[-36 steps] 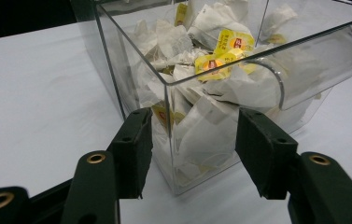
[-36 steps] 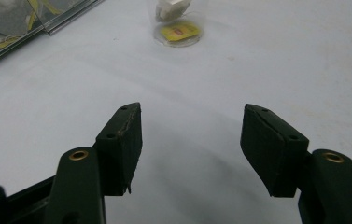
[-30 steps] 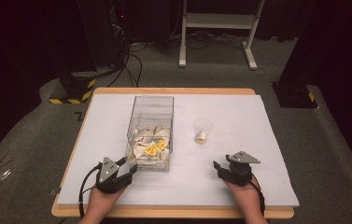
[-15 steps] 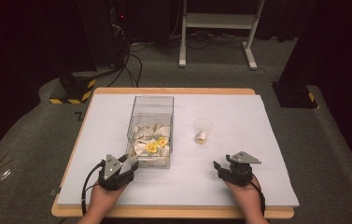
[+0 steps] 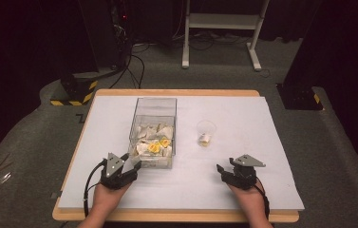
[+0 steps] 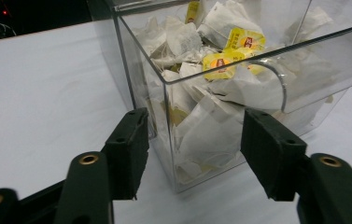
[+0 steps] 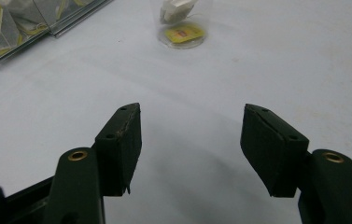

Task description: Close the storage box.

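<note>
Left gripper (image 6: 190, 149), jaws just opening and apart with nothing gripped, faces the near corner of the clear box (image 6: 239, 60) of tea bags (image 6: 220, 65), likely to pick one; right gripper (image 7: 190, 149) rests apart, empty, short of the cup (image 7: 180, 21).

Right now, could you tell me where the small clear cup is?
In the high view, the small clear cup stands on the white table cover, right of the clear box of tea bags, beyond the right gripper.

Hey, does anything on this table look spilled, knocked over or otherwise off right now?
Nothing stands out. The clear box stands upright with the tea bags heaped inside it, none on the white table cover. The small clear cup is upright with one tea bag in it. Both the left gripper and the right gripper are open and hold nothing.
</note>
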A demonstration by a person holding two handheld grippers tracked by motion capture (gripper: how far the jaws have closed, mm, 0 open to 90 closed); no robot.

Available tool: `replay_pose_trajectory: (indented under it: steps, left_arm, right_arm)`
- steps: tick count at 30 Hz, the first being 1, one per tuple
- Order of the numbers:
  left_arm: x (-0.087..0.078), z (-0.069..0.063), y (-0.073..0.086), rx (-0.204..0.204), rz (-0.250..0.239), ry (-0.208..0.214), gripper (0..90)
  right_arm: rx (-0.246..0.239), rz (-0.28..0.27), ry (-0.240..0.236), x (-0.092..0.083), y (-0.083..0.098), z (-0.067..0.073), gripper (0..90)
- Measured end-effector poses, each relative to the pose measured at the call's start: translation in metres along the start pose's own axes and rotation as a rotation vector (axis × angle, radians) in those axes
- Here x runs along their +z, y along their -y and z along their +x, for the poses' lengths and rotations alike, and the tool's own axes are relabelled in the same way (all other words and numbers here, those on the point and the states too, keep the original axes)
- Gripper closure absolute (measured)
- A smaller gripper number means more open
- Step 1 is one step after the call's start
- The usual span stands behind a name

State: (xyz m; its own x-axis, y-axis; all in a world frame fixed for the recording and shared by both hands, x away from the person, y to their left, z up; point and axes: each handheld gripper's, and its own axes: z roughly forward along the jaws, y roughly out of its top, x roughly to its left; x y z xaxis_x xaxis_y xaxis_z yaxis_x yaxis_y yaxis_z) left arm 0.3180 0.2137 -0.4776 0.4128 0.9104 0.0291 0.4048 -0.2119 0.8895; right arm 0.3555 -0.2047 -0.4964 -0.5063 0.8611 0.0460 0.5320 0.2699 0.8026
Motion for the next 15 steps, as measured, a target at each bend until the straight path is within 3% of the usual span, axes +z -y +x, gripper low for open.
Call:
replay_pose_trajectory:
  steps: [3,8,15]
  left_arm:
    - [0.002,0.001,-0.001,-0.002,0.005,-0.019,29.5]
    - [0.006,0.002,-0.004,0.003,0.007,-0.026,22.0]
    - [0.011,0.004,-0.008,0.003,0.019,-0.028,20.1]
  right_arm:
    - [-0.003,0.003,0.000,0.001,0.000,0.000,38.7]
    - [-0.003,-0.001,0.002,0.000,0.000,0.000,38.7]
    - [-0.003,-0.001,0.001,0.000,0.000,0.000,38.6]
